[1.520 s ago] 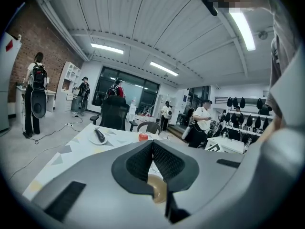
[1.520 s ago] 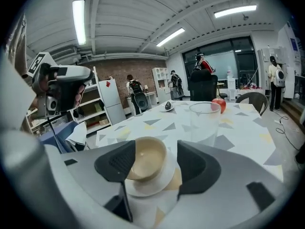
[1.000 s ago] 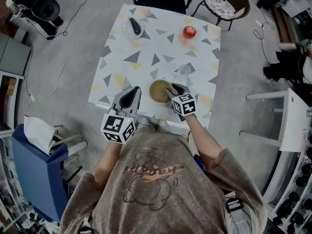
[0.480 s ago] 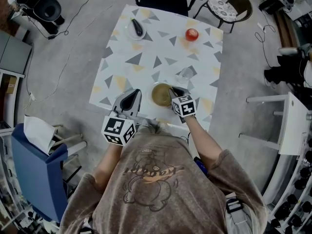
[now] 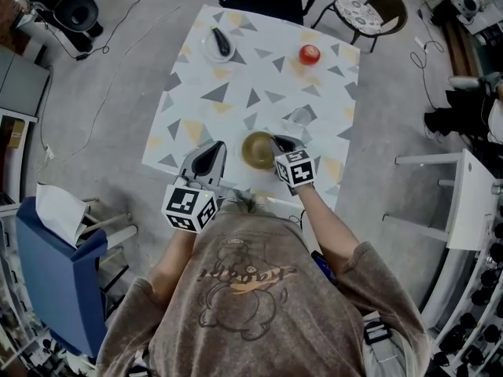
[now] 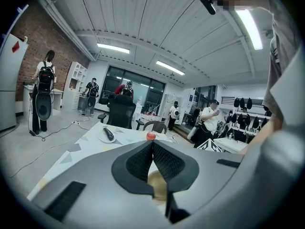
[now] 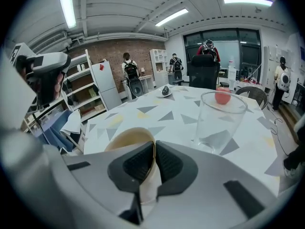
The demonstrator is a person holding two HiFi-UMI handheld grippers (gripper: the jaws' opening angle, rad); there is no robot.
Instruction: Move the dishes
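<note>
One pinch on a thin rim is all that holds the bowl (image 5: 256, 149), and that is the weak spot. The right tongs (image 5: 276, 143) have just been closing and now clamp the bowl's right-hand wall, with one pad inside and one outside. Lifted from that single side, the bowl would likely hang and swing, and it could slip out. The glass (image 5: 299, 117) stands just beside it on the far right, so a sweep that way would probably knock it over. The left tongs (image 5: 211, 157) are closed on nothing, just left of the bowl, and give it no support. The bowl sits upright at the near edge of the desk (image 5: 236, 93), mouth facing up. Being round, it has no long axis across the desk, only its vertical one.
</note>
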